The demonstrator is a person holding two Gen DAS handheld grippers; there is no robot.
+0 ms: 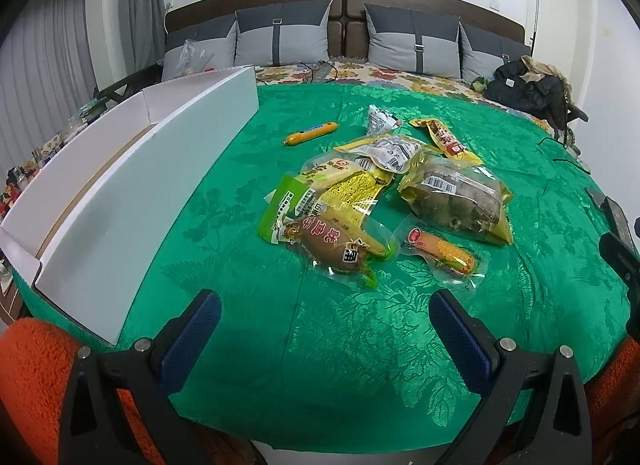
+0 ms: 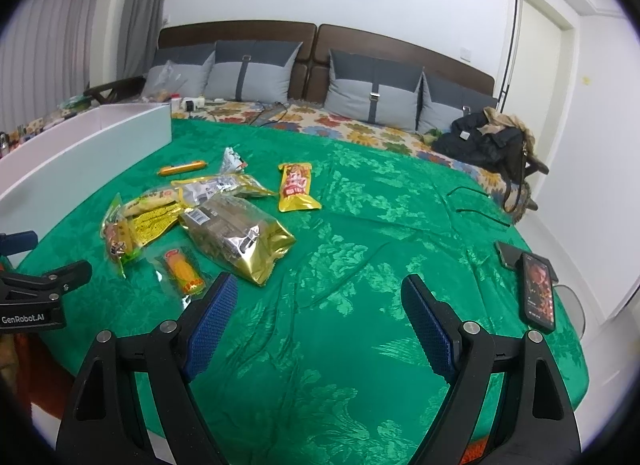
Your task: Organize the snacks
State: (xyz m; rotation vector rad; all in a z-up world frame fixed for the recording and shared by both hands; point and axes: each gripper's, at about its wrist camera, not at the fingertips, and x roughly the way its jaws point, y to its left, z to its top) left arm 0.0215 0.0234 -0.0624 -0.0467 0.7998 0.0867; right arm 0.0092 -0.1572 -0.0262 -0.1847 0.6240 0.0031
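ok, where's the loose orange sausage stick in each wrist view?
Left wrist: orange sausage stick lies upper centre on the green bedspread, alone, just right of the white box's far end.
Right wrist: orange sausage stick lies upper left, behind the snack pile.
Shared landmark: white box at left.

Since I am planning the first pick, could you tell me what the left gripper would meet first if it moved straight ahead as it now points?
The open left gripper would probably first cross bare green bedspread, then meet the clear packet with the brown snack at the near edge of the pile; depth is hard to judge through the fisheye.
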